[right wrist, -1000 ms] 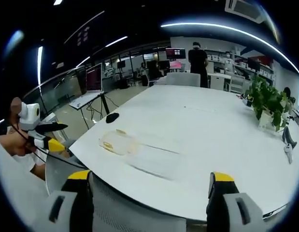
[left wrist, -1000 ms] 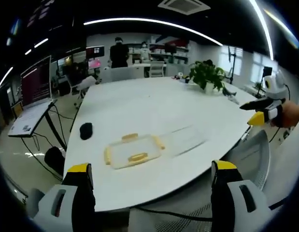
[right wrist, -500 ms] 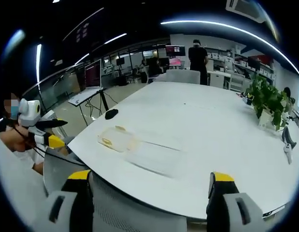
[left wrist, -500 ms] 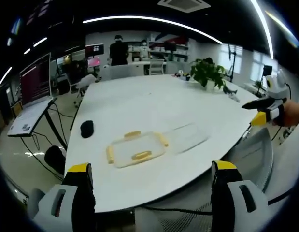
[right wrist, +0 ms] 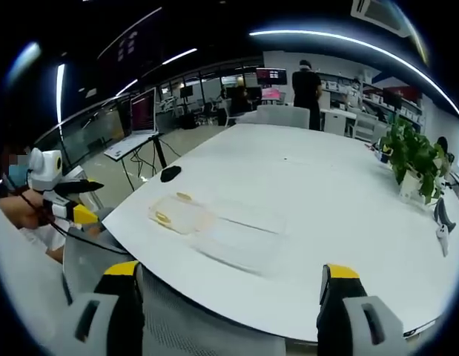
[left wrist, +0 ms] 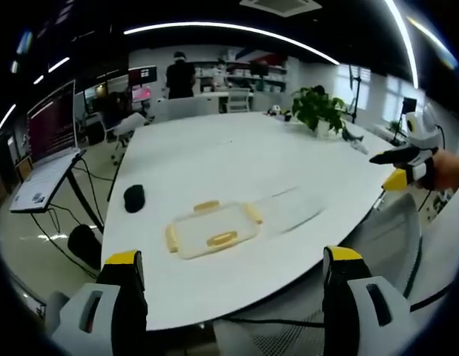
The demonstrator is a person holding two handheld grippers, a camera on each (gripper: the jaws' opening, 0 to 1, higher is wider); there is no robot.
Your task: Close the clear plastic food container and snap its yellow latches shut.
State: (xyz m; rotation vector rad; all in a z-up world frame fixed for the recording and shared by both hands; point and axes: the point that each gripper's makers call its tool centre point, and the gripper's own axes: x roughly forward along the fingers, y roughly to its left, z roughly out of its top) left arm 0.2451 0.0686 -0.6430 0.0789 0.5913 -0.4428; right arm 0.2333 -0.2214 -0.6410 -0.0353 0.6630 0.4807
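A clear plastic food container (left wrist: 212, 230) with yellow latches (left wrist: 222, 239) lies open on the white table (left wrist: 236, 159), and its clear lid (left wrist: 288, 211) lies flat beside it to the right. In the right gripper view the container (right wrist: 179, 216) sits near the table's left front edge with the lid (right wrist: 240, 236) next to it. My left gripper (left wrist: 228, 259) is open, held well short of the table edge. Equally far back, my right gripper (right wrist: 228, 268) is open too. Each gripper shows at the edge of the other's view: the right gripper (left wrist: 407, 167) and the left gripper (right wrist: 62, 200).
A black computer mouse (left wrist: 133, 197) lies left of the container. A potted plant (left wrist: 318, 113) stands at the table's far right. Grey mesh chairs (left wrist: 381, 237) stand between me and the table. A laptop on a stand (left wrist: 44, 159) is at the left. A person (left wrist: 179, 76) stands far behind.
Both views have shifted slightly as the hands moved; the container looks a little nearer and more central in the left gripper view. The container and lid themselves have not moved.
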